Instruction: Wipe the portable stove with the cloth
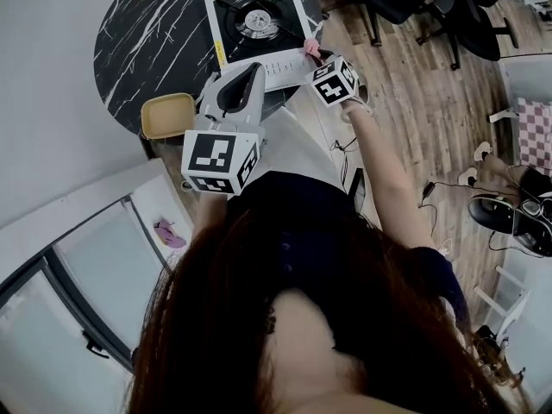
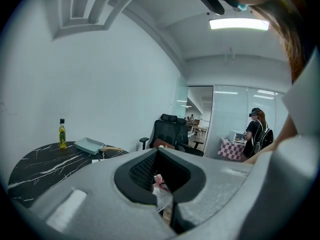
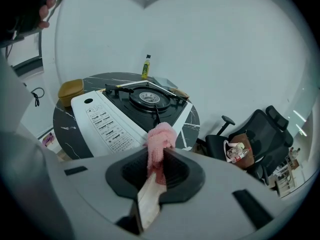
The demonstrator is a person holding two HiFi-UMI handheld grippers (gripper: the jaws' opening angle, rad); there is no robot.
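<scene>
**Pink cloth at the stove's front edge, right gripper holding it**

Head view, far left: a round black marble table (image 1: 129, 33) stands against a pale wall. A yellow container (image 1: 168, 115) sits at its near rim.

Just right of the container is the left gripper (image 1: 255, 69), marker cube toward the person and tips aimed at the stove's front left corner. In its own view the left gripper (image 2: 159, 159) has its jaws drawn in to a narrow slit, with nothing caught between them. That view looks across the table (image 2: 40, 166) to a yellow bottle (image 2: 62, 134), a pale blue tray (image 2: 90, 145) and a black office chair (image 2: 167, 131).

Centre: the portable stove (image 1: 259, 24) sits on the table, with a black top, a round burner (image 1: 256, 21) and a white printed front panel facing the person.

Right of centre: the right gripper (image 1: 316, 59) reaches in over the panel's right end. In its own view the jaws are clamped on the cloth (image 3: 160, 136). It is pink and nubbly, bunched upright, with its top poking out past the tips. The cloth (image 1: 310, 50) hangs over the near right end of the stove (image 3: 125, 109). Contact with the panel cannot be made out.

Far right: wood plank floor (image 1: 405, 102).
</scene>
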